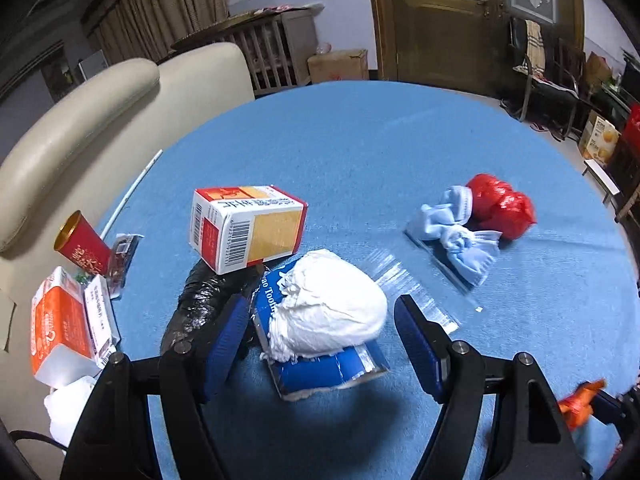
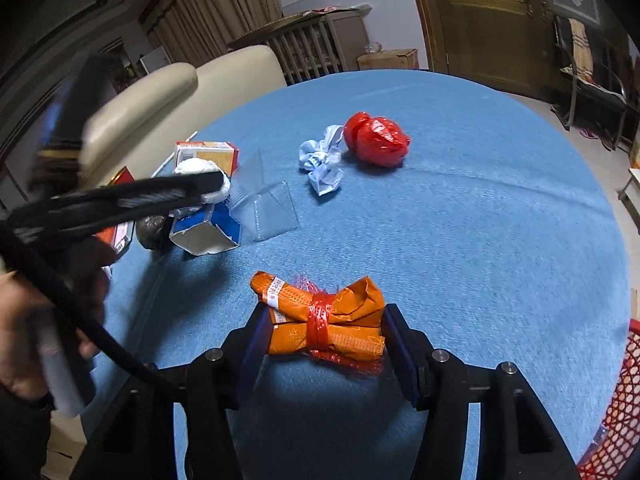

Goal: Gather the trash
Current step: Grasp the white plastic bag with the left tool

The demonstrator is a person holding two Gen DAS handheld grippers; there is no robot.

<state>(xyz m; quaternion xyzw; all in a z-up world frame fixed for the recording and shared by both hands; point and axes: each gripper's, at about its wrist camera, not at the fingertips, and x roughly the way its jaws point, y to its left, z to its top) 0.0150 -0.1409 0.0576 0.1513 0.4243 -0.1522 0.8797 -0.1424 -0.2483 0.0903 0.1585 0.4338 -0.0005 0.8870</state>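
My left gripper (image 1: 320, 332) is open around a white crumpled paper wad (image 1: 328, 304) lying on a torn blue toothpaste box (image 1: 324, 368); the fingers stand apart from it. A red-and-white carton (image 1: 246, 226) rests on a black bag (image 1: 200, 304) just behind. A red plastic bag (image 1: 500, 204) and light blue wrapper (image 1: 456, 232) lie at the right. My right gripper (image 2: 324, 332) is shut on an orange wrapper bundle (image 2: 324, 320) tied with red netting, low over the blue table (image 2: 480, 220). The left gripper shows in the right wrist view (image 2: 216, 184).
A red paper cup (image 1: 82, 242), an orange tissue pack (image 1: 60, 324) and small packets lie on the cream sofa (image 1: 100, 120) at the left. A clear plastic sheet (image 2: 272, 208) lies mid-table. A red mesh basket (image 2: 616, 420) stands at the lower right.
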